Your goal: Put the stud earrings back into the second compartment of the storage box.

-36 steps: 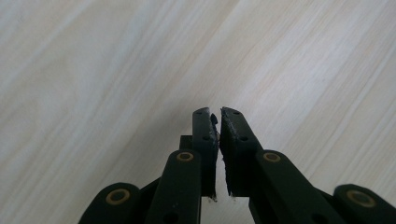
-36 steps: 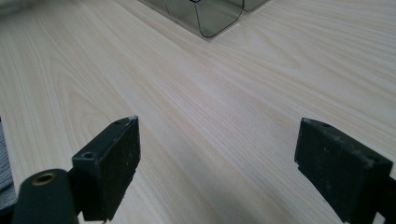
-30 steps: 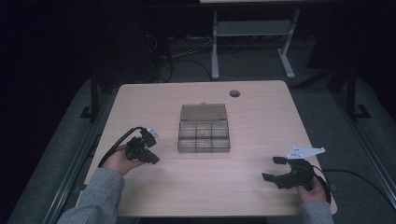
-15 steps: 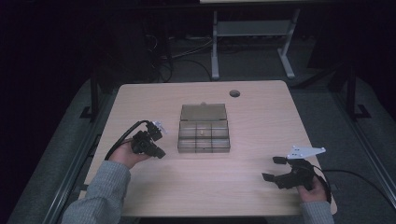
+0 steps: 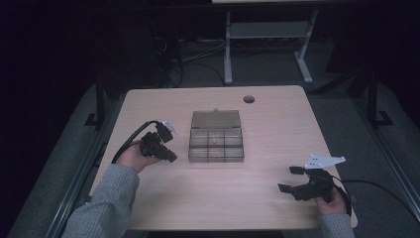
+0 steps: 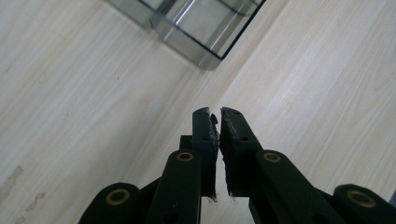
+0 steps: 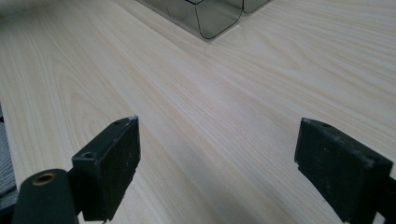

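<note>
A smoky clear plastic compartment box (image 5: 216, 144) sits at the middle of the table with its lid (image 5: 216, 119) folded back. My left gripper (image 5: 170, 156) hovers just left of the box, apart from it. In the left gripper view its jaws (image 6: 215, 115) are pressed nearly together, with a tiny dark speck at the tips that I cannot identify, and a box corner (image 6: 196, 28) lies ahead. My right gripper (image 5: 290, 178) rests near the front right edge, open with nothing between its jaws (image 7: 217, 126). The box (image 7: 205, 16) is farther off in the right gripper view.
The light wooden table (image 5: 277, 129) has a round cable hole (image 5: 248, 99) at the back right. Beyond the far edge stands a metal frame (image 5: 267, 34) on a dark floor. A cable (image 5: 376, 191) trails from the right gripper off the table's right side.
The left hand has lifted and carried its gripper a little away from the person and toward the box, jaws still together. The right gripper has not moved.
</note>
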Tool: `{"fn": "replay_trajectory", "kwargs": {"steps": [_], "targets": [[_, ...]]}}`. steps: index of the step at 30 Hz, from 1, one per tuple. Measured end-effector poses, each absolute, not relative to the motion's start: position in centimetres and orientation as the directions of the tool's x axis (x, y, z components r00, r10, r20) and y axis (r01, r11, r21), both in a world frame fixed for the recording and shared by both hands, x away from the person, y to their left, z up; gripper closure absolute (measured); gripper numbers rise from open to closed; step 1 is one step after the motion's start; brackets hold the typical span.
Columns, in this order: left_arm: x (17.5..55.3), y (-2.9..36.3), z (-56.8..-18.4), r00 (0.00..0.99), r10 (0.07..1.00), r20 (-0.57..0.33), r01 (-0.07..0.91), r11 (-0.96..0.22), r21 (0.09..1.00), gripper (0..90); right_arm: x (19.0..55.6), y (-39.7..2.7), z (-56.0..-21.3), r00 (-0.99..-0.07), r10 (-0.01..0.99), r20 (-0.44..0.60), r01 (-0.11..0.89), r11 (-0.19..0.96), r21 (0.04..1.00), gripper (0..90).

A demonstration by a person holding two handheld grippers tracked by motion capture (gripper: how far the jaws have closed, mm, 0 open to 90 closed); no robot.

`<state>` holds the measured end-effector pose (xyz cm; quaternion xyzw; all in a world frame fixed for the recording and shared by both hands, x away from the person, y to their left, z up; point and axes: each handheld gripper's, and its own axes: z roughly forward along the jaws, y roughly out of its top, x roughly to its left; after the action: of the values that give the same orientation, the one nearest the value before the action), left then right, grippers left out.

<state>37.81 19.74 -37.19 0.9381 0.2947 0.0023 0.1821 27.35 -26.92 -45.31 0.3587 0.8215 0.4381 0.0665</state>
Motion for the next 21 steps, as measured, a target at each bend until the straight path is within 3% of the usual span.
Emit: {"fn": "replay_trajectory", "kwargs": {"steps": [21], "targets": [[41.5, 13.8, -35.7, 0.861, 0.497, -0.107, 0.501, -0.795, 0.343, 84.4, 27.1, -27.0, -45.2, -0.737, 0.646, 0.199, 0.525, 0.361, 0.771, 14.1]]}}
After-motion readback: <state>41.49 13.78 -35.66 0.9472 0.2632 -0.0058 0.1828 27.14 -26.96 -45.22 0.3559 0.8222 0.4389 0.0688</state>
